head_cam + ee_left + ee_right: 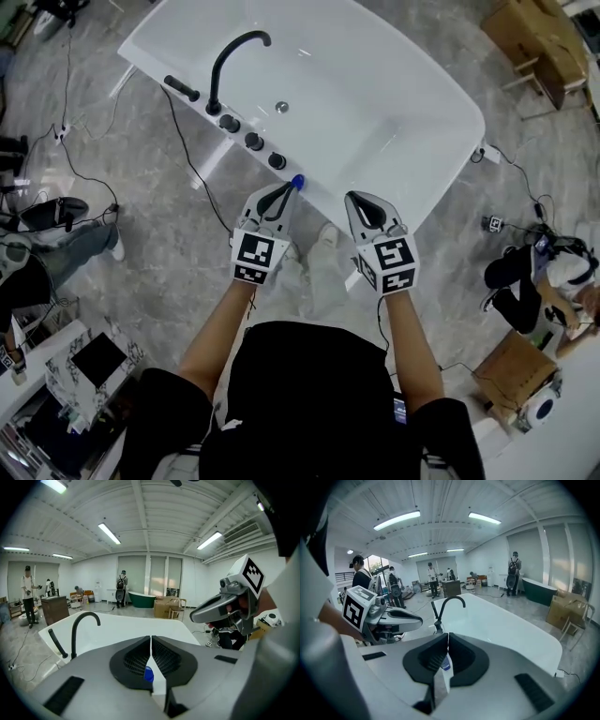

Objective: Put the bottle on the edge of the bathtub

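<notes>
The white bathtub (394,112) lies ahead of me, with a black faucet (225,66) and knobs (253,141) along its near left rim. A small bottle with a blue cap (297,182) stands on the near edge of the tub. My left gripper (284,191) hangs just above and beside it, jaws shut with nothing between them. In the left gripper view the blue cap (148,673) shows below the closed left gripper (150,641). My right gripper (354,201) is to its right, also shut and empty. The bottle (446,665) shows under the right gripper (448,637).
Black cables (89,178) run over the grey marble floor left of the tub. Cardboard boxes (539,37) stand at the far right. People sit or crouch at the right (534,277) and left (47,244). A white cabinet (84,366) is at my lower left.
</notes>
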`<state>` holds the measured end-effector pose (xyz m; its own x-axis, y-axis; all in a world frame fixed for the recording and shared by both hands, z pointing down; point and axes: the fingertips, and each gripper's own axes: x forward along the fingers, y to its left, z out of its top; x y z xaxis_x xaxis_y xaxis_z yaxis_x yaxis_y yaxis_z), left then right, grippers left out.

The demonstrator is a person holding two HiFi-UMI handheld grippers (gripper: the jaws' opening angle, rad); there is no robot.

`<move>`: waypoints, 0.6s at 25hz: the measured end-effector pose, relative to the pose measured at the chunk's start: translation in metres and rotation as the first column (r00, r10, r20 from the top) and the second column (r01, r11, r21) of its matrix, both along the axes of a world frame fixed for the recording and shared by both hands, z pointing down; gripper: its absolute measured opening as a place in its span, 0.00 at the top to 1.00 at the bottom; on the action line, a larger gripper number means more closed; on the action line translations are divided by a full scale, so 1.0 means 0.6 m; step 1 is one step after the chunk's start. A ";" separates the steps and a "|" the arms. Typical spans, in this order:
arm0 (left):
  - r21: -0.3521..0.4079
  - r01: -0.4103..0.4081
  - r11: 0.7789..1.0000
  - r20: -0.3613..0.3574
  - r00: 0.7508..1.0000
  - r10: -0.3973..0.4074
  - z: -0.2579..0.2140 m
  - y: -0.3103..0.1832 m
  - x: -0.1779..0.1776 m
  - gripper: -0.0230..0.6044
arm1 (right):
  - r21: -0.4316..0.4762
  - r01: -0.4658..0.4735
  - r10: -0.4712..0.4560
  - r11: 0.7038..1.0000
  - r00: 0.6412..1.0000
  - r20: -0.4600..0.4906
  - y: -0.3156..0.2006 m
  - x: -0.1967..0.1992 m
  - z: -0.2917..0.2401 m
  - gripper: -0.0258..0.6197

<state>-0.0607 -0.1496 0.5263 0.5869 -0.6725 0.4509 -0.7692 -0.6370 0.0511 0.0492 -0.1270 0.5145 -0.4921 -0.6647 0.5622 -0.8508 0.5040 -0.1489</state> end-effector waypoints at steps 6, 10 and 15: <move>0.051 -0.010 0.999 -0.046 0.999 0.013 -0.106 -0.004 0.017 0.94 | 0.105 -0.005 0.005 0.995 1.000 -0.002 -0.013 -0.007 -0.089 0.92; 0.097 -0.032 0.995 -0.047 0.998 0.036 -0.168 0.002 0.030 0.94 | 0.174 -0.019 0.018 0.985 1.000 0.006 -0.017 -0.003 -0.149 0.93; 0.152 -0.013 0.988 -0.064 0.998 0.023 -0.244 0.004 0.028 0.94 | 0.257 -0.024 0.021 0.966 1.000 0.013 -0.020 0.007 -0.219 0.93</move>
